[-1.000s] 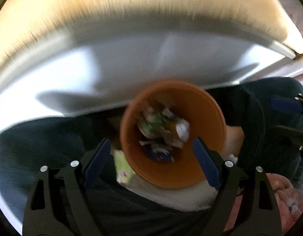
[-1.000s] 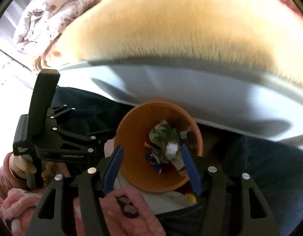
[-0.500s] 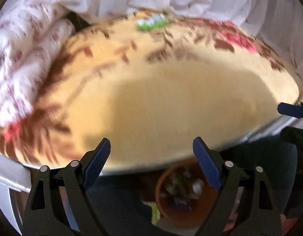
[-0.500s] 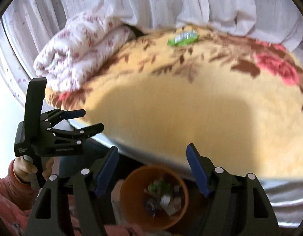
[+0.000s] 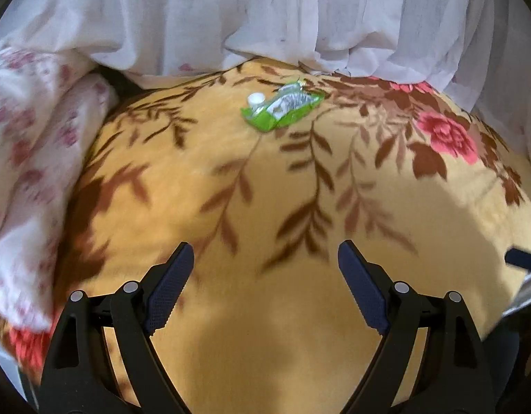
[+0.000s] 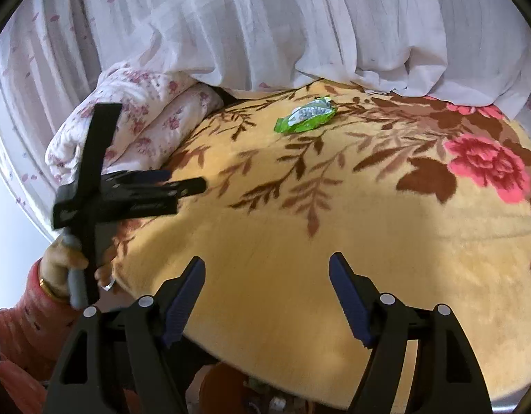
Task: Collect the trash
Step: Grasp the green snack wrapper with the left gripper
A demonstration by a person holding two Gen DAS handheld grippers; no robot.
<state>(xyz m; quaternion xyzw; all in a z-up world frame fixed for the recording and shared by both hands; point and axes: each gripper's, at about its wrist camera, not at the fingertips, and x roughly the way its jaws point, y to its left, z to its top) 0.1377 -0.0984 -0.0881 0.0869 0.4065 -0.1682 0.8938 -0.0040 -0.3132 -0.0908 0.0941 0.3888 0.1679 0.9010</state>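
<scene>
A crumpled green wrapper (image 5: 282, 108) with a small white cap (image 5: 256, 98) beside it lies on the far side of the yellow flowered blanket (image 5: 265, 327). The right wrist view shows the same wrapper (image 6: 305, 114). My left gripper (image 5: 265, 246) hovers open and empty over the near part of the blanket, well short of the wrapper. My right gripper (image 6: 267, 260) is likewise open and empty. In the right wrist view, a hand holds the left gripper (image 6: 182, 179) out at the left. The rim of the orange bin (image 6: 224, 390) peeks out below the bed edge.
A folded white quilt with pink flowers (image 5: 31, 155) lies along the left of the bed. White curtains (image 5: 265, 17) hang down onto the far edge, just behind the wrapper. A pink sleeve (image 6: 20, 321) shows at lower left.
Both grippers rose from above the orange bin and tilted up toward the bed. The bin slid out of the left view and nearly out of the right. The right jaws spread wider.
</scene>
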